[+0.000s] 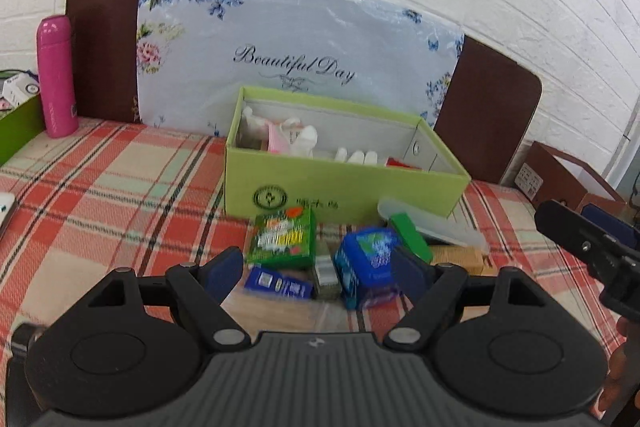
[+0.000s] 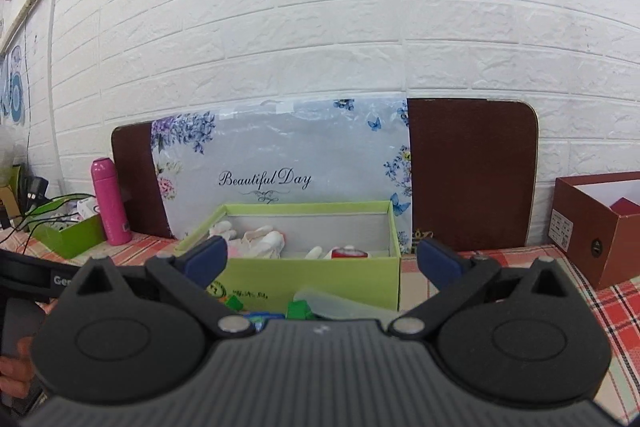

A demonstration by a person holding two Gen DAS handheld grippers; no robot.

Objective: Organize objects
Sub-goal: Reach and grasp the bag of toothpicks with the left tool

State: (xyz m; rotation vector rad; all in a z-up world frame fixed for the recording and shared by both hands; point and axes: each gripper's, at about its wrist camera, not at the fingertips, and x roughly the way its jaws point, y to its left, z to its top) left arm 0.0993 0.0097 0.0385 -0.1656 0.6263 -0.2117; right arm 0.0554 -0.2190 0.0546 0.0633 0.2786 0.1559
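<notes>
The left gripper is held low over the plaid tablecloth with its jaws spread wide and nothing between them. Just ahead of its fingers a small pile of stuff is seen: a green packet toward the left finger, a small blue box lying flat right below it, and a bigger blue pack close up against the right finger, though actual contact can't be made out since that patch is blurred. A green block and a clear plastic case are sat just behind the blue pack, touching or nearly so.

Behind the pile, the light green open box is parked; white bits and something pink are seen inside it, too small to name.

The right gripper is held higher and also gaping open, empty, with the same green box framed between its fingers further back. It's also spotted at the right edge of the left view, well off to the side of the pile.

A pink bottle is stood upright far left, and a brown box is over on the right.
</notes>
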